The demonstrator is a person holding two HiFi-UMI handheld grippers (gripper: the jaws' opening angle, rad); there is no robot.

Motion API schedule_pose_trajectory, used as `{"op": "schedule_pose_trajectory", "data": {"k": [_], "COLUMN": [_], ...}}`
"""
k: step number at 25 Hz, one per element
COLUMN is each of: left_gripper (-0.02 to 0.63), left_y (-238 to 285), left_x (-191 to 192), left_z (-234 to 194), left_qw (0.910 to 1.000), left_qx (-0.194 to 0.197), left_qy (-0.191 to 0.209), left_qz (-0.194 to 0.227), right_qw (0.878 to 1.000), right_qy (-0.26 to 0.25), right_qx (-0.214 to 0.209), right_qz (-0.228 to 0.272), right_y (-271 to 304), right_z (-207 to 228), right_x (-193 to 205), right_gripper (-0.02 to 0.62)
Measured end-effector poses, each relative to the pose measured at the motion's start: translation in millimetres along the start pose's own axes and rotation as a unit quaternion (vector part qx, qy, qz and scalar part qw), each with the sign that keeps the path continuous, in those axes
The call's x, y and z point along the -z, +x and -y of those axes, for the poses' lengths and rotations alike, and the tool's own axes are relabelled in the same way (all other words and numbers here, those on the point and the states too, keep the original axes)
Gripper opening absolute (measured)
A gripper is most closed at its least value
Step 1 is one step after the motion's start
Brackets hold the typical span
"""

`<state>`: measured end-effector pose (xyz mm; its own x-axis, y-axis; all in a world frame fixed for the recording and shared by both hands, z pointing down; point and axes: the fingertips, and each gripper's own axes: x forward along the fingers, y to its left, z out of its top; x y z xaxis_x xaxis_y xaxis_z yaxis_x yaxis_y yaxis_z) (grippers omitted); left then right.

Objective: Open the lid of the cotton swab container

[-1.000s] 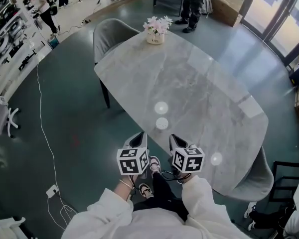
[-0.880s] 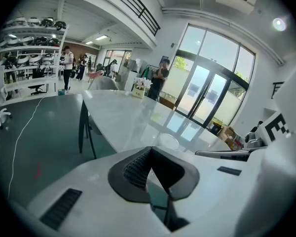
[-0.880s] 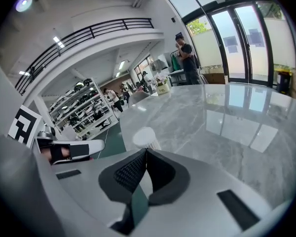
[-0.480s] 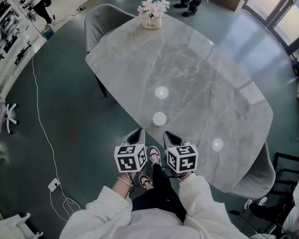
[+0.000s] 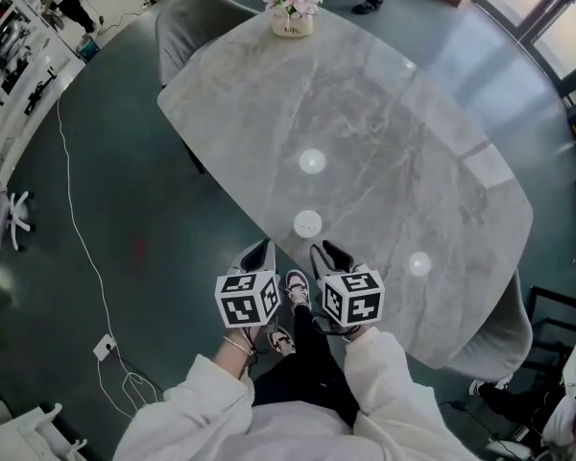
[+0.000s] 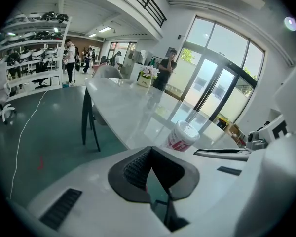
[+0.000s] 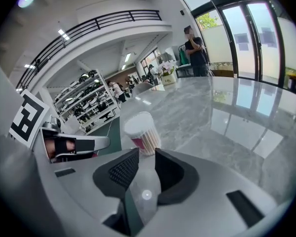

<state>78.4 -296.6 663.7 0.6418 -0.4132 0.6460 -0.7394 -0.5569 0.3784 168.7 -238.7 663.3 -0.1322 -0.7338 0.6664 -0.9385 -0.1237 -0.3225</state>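
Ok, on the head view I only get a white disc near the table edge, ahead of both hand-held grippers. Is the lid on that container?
Observer: Yes. The right gripper view shows the white lid sitting on the cotton swab container, with swabs standing upright inside its clear wall.
Operator: Is the right hand-held gripper on it?
Observer: No. The right hand-held gripper has its jaws opening with nothing between them; the container stands just ahead of the tips.
Operator: What about the left one?
Observer: The left hand-held gripper is shut and empty; in its own view the container stands ahead and to the right of its jaws.
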Motion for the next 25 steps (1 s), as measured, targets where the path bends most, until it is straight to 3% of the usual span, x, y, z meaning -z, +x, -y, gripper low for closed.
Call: {"op": "schedule_pose_trajectory", "data": {"k": [1, 4, 12, 25], "left_gripper": [0.008, 0.008, 0.008, 0.008], "left_y": [0.6, 3.4, 13.4, 27.5], "left_x": [0.9, 4.2, 3.8, 3.0], "left_z": [-0.9, -3.3, -10.0, -17.4], "left_qw": [1.0000, 1.0000, 0.9999, 0.9996], "left_qx": [-0.001, -0.002, -0.006, -0.011], "left_qy": [-0.001, -0.002, -0.007, -0.020], "left_qz": [-0.001, -0.006, -0.013, -0.017], "right_qw": [1.000, 1.000, 1.000, 0.997], "right_qy": [-0.002, -0.011, -0.024, -0.066], "right_qx": [-0.001, -0.002, -0.013, -0.025], "right_qz": [-0.003, -0.007, -0.013, -0.024], "right_y": [1.5, 6.4, 22.0, 43.1], "right_z": [-0.2, 0.0, 0.8, -4.1], "right_x": [0.5, 1.4, -2.4, -10.9], "right_gripper": [0.162, 0.165, 0.246, 0.278]}}
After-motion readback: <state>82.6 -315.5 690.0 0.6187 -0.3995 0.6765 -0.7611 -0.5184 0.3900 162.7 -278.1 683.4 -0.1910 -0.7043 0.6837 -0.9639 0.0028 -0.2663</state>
